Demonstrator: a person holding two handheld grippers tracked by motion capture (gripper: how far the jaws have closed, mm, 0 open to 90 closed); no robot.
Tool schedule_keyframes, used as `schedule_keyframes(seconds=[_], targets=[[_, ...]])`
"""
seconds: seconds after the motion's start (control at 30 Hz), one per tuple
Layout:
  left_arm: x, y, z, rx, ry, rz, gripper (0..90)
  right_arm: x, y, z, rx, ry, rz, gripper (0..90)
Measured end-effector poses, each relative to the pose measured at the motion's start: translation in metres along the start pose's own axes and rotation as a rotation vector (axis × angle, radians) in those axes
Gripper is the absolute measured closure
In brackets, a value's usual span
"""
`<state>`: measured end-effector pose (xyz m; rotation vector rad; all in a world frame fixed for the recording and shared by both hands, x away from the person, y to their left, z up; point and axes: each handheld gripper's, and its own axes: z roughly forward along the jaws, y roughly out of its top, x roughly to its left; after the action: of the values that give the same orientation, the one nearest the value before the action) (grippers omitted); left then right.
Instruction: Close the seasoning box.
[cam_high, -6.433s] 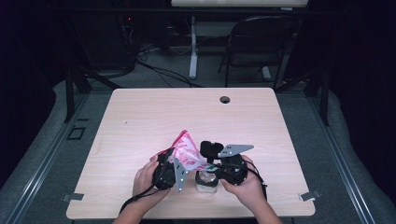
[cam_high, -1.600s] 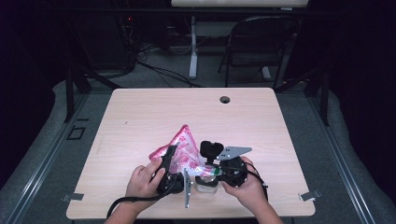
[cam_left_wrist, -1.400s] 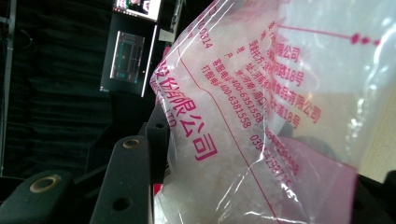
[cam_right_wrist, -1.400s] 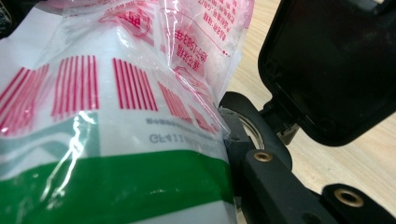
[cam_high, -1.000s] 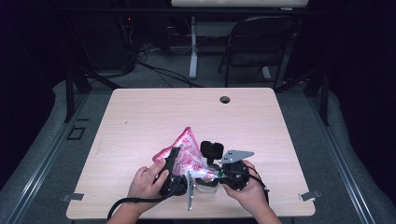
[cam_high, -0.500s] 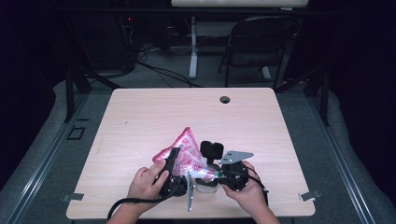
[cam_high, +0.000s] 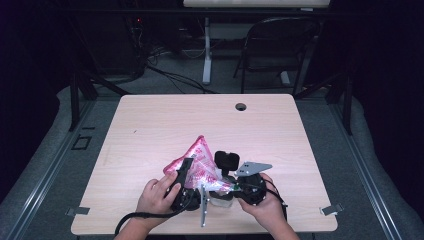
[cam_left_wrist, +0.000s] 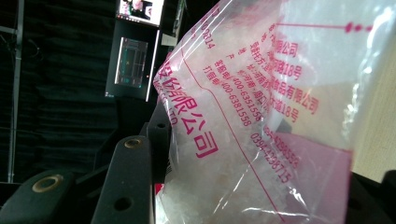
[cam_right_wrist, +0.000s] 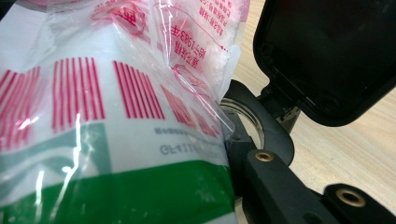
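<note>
Both grippers are clamping the bag (cam_high: 200, 162) near the table's (cam_high: 150, 120) front edge — left gripper (cam_high: 184, 176) tilting it up, right gripper (cam_high: 231, 186) pinching its low corner over the jar (cam_high: 220, 198), probably for pouring.

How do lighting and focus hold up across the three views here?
High view: table evenly lit, surroundings nearly black. Left gripper view: bag backlit and washed out at top right, its print sharp. Right gripper view: the bag's near part is soft, with glare streaks.
</note>
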<state>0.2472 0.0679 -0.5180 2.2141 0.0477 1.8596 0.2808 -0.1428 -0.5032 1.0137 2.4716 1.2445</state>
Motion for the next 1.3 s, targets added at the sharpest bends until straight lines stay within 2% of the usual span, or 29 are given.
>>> schedule_keyframes(seconds=[0.4,0.73,0.97,1.3], targets=[[0.0002,0.0012,-0.0004,-0.009,0.015,0.004,58.6,-0.0002,-0.0004,-0.0011,-0.003,-0.001,0.004,87.7],[0.0004,0.0021,-0.0008,-0.004,0.009,-0.004,58.7,-0.0015,-0.0002,-0.0020,-0.014,0.007,0.023,82.7],[0.0012,0.0022,-0.0011,-0.006,0.016,0.003,58.8,-0.0020,-0.0011,-0.0009,-0.016,0.005,0.021,87.4],[0.0012,0.0029,-0.0014,0.000,0.013,0.014,58.8,-0.0026,-0.0019,-0.0007,-0.016,0.008,0.018,89.2]])
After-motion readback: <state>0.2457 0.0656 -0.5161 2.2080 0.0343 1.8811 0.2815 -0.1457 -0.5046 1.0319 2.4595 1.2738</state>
